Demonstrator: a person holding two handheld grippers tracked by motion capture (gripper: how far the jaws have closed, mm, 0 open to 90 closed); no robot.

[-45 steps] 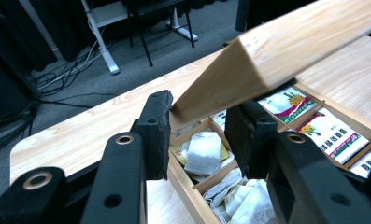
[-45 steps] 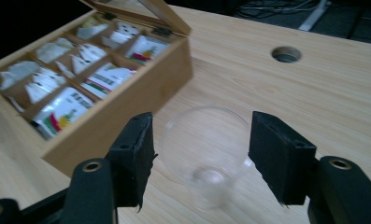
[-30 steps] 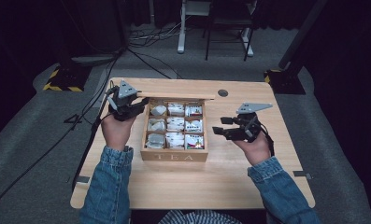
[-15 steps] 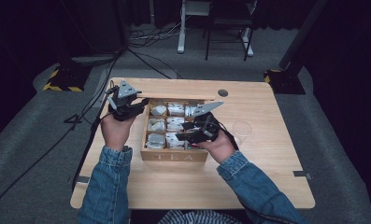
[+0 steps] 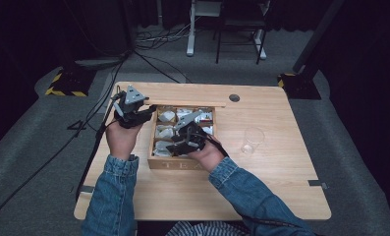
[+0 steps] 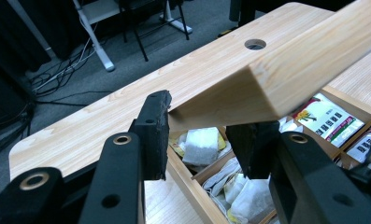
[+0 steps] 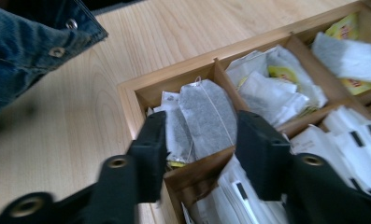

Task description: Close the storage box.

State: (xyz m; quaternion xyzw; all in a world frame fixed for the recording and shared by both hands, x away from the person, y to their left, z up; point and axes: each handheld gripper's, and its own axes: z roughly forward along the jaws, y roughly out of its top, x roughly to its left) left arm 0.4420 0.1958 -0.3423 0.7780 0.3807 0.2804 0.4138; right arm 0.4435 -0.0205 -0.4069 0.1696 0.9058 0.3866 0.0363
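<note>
**A:** Dark studio, grey carpet, cables and yellow-black striped floor blocks behind a light wooden desk [image 5: 281, 162]. What sits on it?

**B:** Wooden tea box [image 5: 175, 163], lettered TEA on its front wall, near the desk's left-centre, close to the far edge. Compartments hold white sachets and printed packets. Its hinged lid [image 6: 286, 74] is raised along the far side of the box.

**A:** Left gripper [image 5: 142, 115]?

**B:** At the box's far-left corner. Clenched on the lid's end: in the left gripper view both black jaws pinch the plank's corner, the lid tilted up above the open compartments. Hand below it rests on the desk beside the box's left wall.

**A:** Right gripper [image 5: 175, 145]?

**B:** Over the box's near-left compartments, pointing left and down. Jaws have just been closing. In the right gripper view a grey-speckled tea bag [image 7: 209, 116] stands between the two pads in the corner compartment, string visible across it. Left pad looks to touch the paper; right pad looks just beside it. A firm pinch is not evident, so I record it as not yet gripping.

**A:** Anything else?

**B:** Clear drinking glass [image 5: 252, 140], upright, right of the box and apart from it. Round cable hole [image 5: 234, 98] near the desk's far edge. Denim sleeves [image 5: 109, 196] enter from the near edge.
</note>
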